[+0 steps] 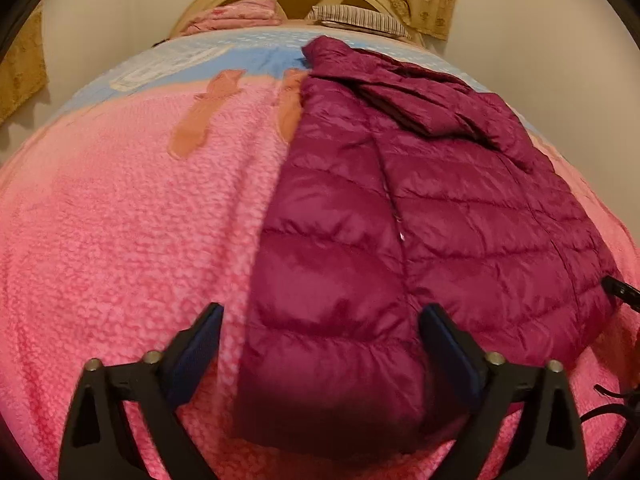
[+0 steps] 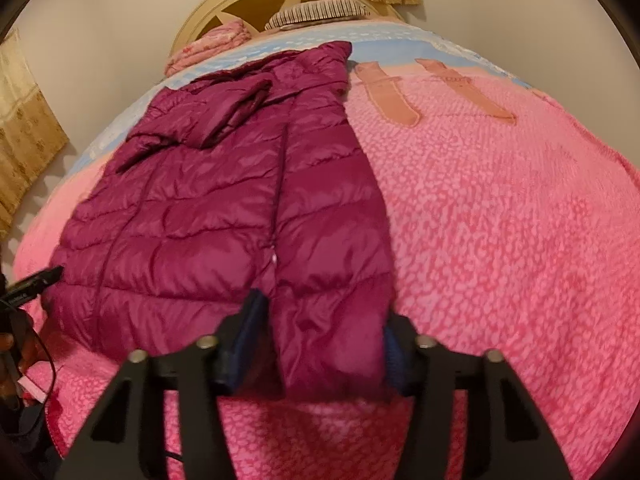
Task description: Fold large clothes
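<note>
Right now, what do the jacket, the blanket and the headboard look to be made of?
Jacket: thin, glossy synthetic shell, likely nylon or polyester, with padded fill; sheen and puffy stitched channels show it.
Blanket: pink plush fleece, matte, with a nubby pile.
Headboard: looks like cream-painted wood with a semi-gloss finish, though I can't be sure.

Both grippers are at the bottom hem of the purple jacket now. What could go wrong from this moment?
1. The jacket is puffy and shiny; both the left gripper and the right gripper are open around thick hem, so a shallow pinch may slip.
2. The sleeve lies loose on the chest and may slide off when the hem is lifted.
</note>
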`<state>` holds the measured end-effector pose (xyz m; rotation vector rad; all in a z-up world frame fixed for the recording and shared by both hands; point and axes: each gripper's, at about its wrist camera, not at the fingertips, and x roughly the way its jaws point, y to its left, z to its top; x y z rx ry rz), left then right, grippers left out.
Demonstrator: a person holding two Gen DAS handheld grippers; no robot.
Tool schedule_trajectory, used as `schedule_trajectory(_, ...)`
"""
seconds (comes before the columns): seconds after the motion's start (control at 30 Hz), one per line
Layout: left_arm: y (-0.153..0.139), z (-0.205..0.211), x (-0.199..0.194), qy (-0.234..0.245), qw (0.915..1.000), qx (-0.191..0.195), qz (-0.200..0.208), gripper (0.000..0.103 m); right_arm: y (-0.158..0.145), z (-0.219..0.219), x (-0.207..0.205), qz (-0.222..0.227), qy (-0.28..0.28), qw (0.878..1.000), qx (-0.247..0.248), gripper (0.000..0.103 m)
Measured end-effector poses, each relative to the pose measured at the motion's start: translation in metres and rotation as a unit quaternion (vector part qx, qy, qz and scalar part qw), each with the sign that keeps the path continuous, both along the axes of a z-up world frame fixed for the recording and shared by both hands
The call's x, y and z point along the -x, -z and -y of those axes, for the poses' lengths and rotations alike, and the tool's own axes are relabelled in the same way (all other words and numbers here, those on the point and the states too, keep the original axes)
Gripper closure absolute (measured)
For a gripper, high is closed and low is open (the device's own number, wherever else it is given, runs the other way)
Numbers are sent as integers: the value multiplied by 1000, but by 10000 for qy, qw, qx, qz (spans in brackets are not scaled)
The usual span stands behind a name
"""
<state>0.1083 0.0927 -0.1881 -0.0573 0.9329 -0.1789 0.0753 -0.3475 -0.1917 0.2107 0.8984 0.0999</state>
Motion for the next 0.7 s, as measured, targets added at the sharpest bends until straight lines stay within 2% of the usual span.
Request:
schedule_trajectory(0.07, 0, 0, 2, 35, 9999, 109, -10, 29, 0, 2, 1, 32, 21, 9998, -213, 68)
schedule_trajectory(0.1, -3, 0, 4, -7, 10000, 42, 57, 40, 0, 3, 2, 56, -17, 9994, -336, 81)
schedule_trajectory(0.13, -5, 0, 6, -32, 9999, -24, 98, 45, 0, 1, 3, 84, -60, 9990, -439, 86)
schedule_trajectory(0.2, -13, 0, 11, -51, 9996, -139, 222, 79, -2, -4, 6, 170, -72, 9991, -374, 88)
schedule_trajectory(0.3, -27, -3, 18, 49, 9987, -210, 465, 96, -12, -8, 13, 401, -98, 9984, -397, 91)
schedule_trajectory(0.4, -48, -5, 29, 156, 9967, -139, 787, 99, -31, -7, 22, 708, -133, 9964, -452, 92)
schedule_trajectory(0.53, -87, 0, 50, 298, 9897, -287, 1370, 101, -67, -7, 38, 1160, -153, 9919, -486, 94)
schedule_trajectory(0.7, -155, -4, 85, 372, 9740, -74, 2234, 101, -125, -8, 61, 1881, -208, 9806, -506, 95)
